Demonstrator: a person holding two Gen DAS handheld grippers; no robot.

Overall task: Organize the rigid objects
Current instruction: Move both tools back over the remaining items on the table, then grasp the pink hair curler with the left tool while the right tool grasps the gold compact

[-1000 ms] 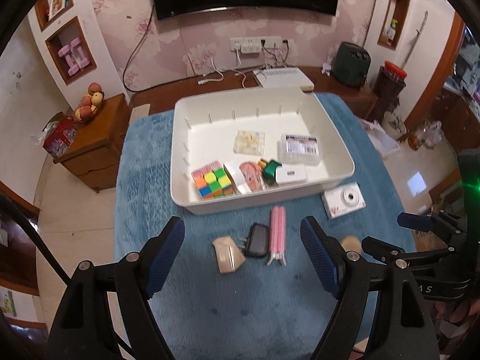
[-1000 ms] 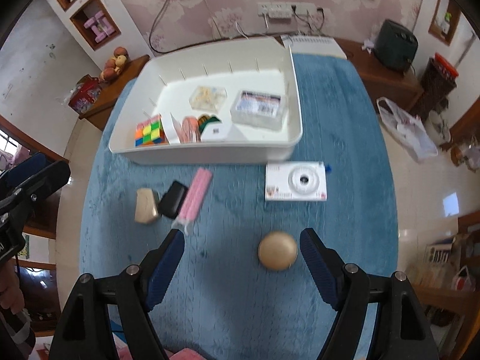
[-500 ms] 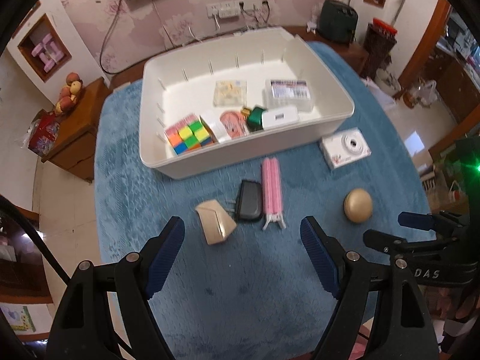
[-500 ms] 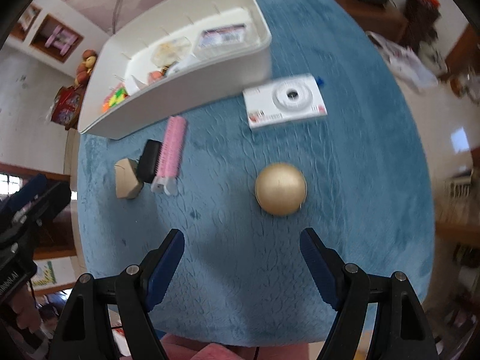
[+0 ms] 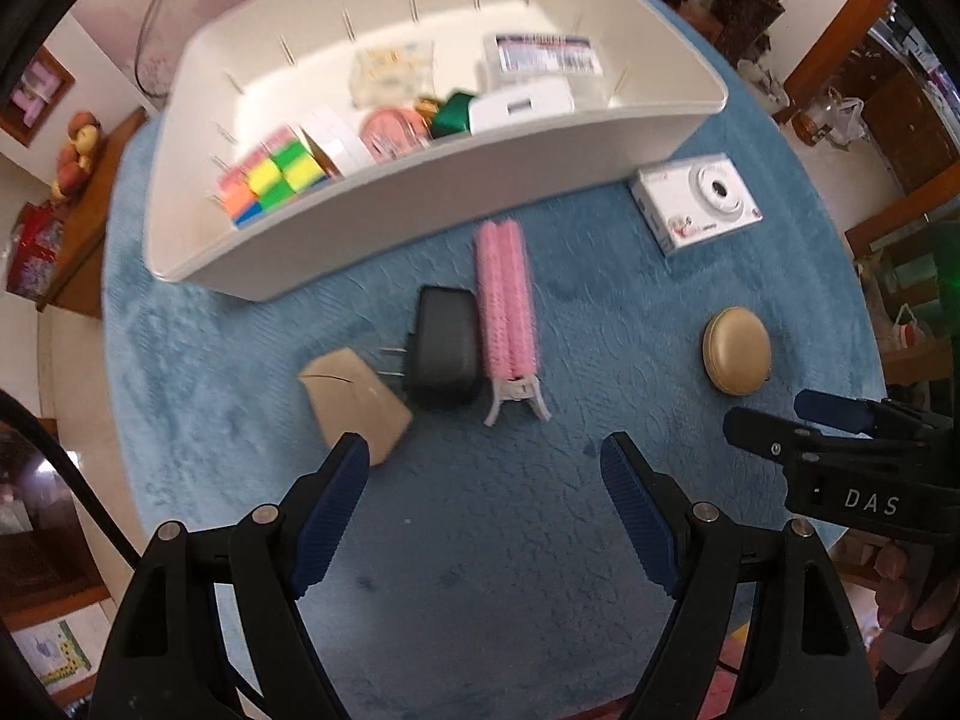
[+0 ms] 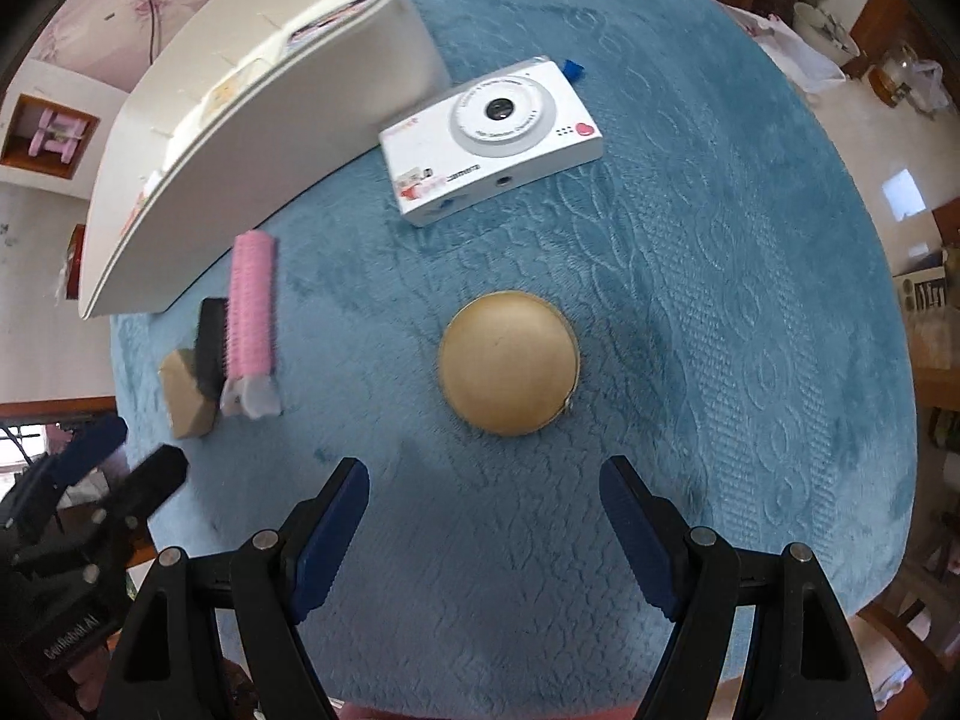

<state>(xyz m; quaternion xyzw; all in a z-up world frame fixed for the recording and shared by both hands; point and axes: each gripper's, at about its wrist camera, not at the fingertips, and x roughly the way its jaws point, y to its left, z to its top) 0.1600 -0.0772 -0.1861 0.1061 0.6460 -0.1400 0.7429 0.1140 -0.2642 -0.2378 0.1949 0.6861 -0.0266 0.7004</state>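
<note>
Above the blue embossed plush cloth (image 5: 480, 570): two tongs, both pointed down, both spread wide and empty. Left gripper (image 5: 483, 468) with two ribbed blue pads (image 5: 333, 510), hanging just short of a cluster of three loose things. Right gripper (image 6: 483, 489) likewise spread, nothing between its two blue pads (image 6: 636, 531), poised just short of one round tan domed case (image 6: 509, 362).

Ahead of the left tongs, in a tight row: one tan wedge-shaped block (image 5: 354, 399), one black plug adapter (image 5: 444, 354) with two metal prongs turned toward the block, one pink bristly hair-roller clip (image 5: 505, 306) with a white clip end, lying against the adapter's other side. Well to the right, the same tan case, alone. Farther out, one white compact camera (image 6: 492, 138), lens up, just beside the corner of one white plastic bin (image 5: 420, 222).

Inside the bin, seven things at a rough count: one multicoloured puzzle cube (image 5: 273, 180), one white card, one pink piece, one green piece, one white flat box, one clear labelled case (image 5: 543, 57), one pale packet; somewhat blurred. Five things in all loose on the cloth.
</note>
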